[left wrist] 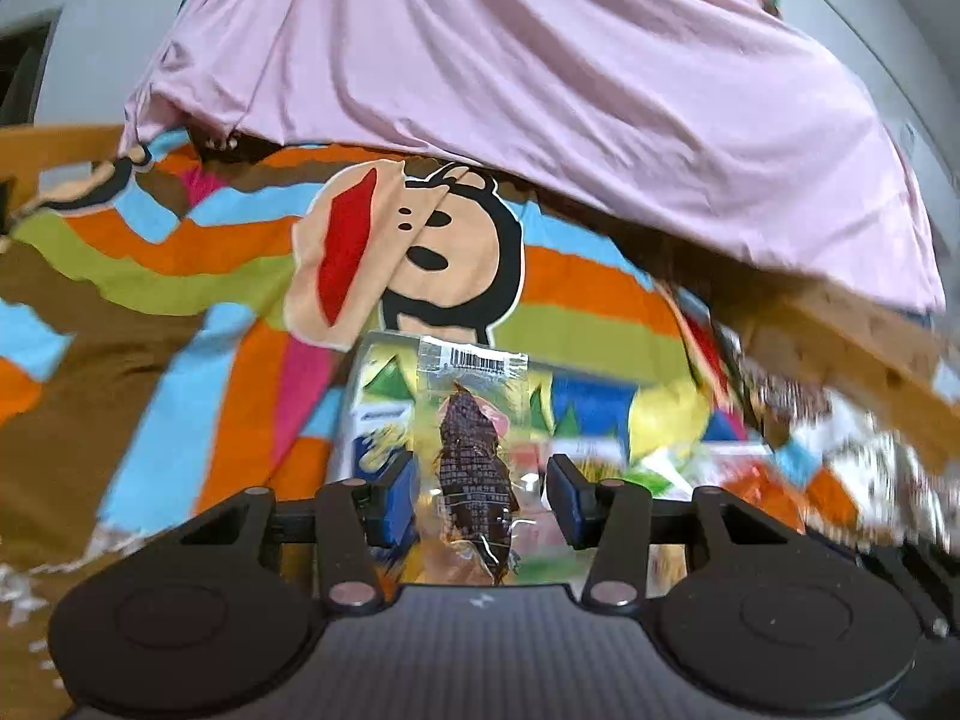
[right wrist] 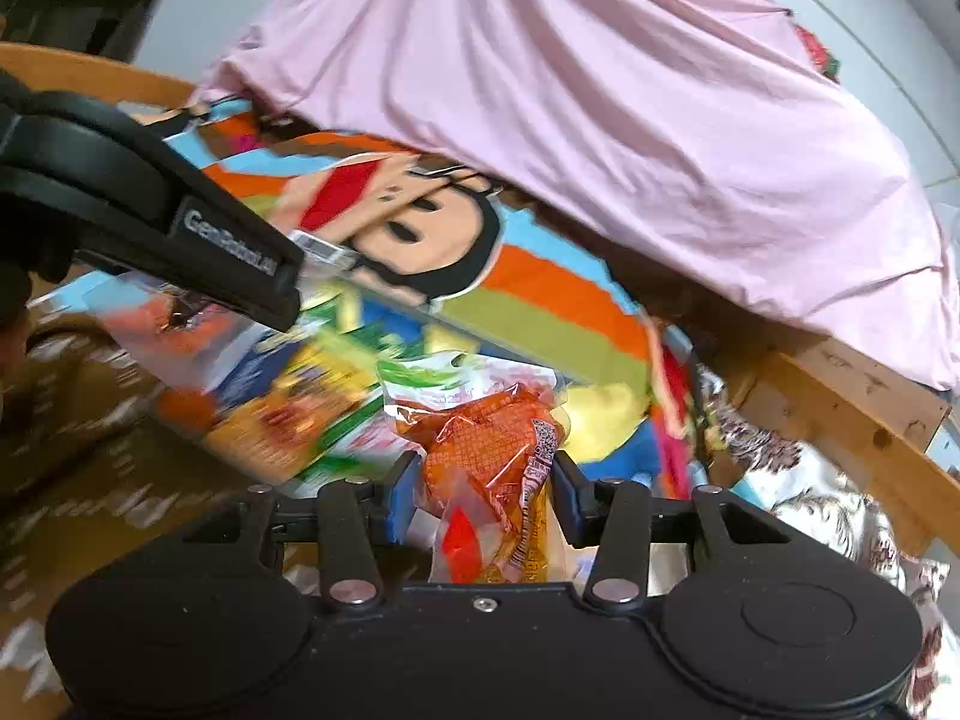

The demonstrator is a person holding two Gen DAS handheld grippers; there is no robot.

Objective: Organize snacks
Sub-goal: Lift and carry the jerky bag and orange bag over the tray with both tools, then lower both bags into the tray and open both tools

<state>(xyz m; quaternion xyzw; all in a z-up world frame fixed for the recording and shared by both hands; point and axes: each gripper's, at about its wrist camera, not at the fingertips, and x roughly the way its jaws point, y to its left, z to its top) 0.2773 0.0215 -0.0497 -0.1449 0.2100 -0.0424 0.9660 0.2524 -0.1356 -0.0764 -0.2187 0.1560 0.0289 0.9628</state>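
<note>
One dark snack packet point(left wrist: 474, 468), long axis pointing forward, between the parted left gripper point(left wrist: 483, 495) pads, untouched; one orange snack packet point(right wrist: 495, 468), clenched by the right gripper point(right wrist: 483, 495).

A clear packet point(left wrist: 474, 456) with a dark brown snack and a barcode on top stands upright. An orange crinkled packet point(right wrist: 498, 462) lies tilted above a blurred pile of snack bags point(right wrist: 300, 402), probably on the bed.

Home bedroom. Striped cartoon-monkey bedsheet point(left wrist: 198, 252) spread across centre; pink quilt point(left wrist: 540, 90) heaped at 12 to 2 o'clock; wooden bed frame point(right wrist: 852, 414) at 3 o'clock; dark doorway point(right wrist: 90, 18) at 10 o'clock.
</note>
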